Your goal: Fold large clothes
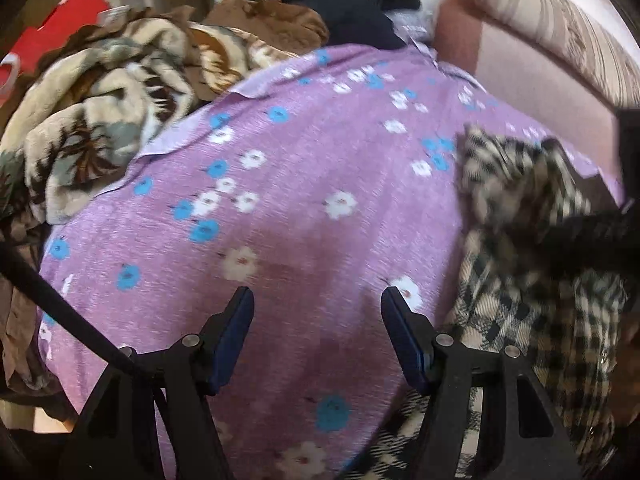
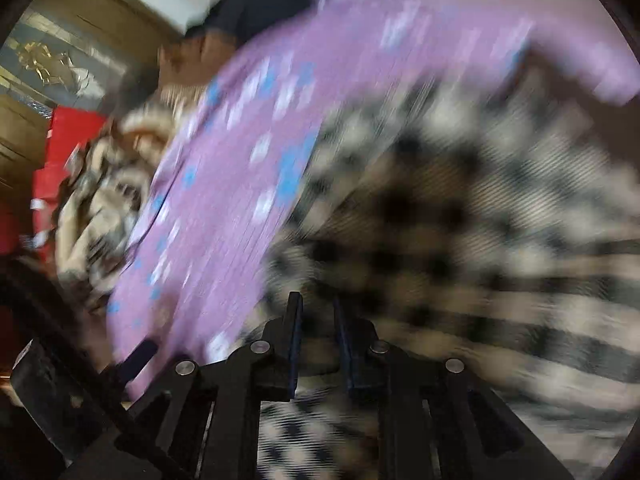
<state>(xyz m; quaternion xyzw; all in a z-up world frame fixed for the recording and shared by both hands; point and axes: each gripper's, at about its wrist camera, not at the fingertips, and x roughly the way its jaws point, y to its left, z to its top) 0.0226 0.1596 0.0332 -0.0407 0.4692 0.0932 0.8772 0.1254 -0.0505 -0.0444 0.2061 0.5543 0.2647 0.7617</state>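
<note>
both wrist views look steeply down, close over the purple flowered cotton sheet (image 1: 304, 208) (image 2: 240, 184); both share its edge by the checked cloth (image 1: 532, 288) (image 2: 460, 216).

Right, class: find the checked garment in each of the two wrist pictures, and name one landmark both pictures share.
Left wrist view: the checked garment lies along the right side, its edge over the purple flowered sheet, beside the open left gripper.
Right wrist view: it fills the middle and right, blurred, ahead of the right gripper.
Shared landmark: the purple flowered sheet, to the left of the garment in both.
</note>
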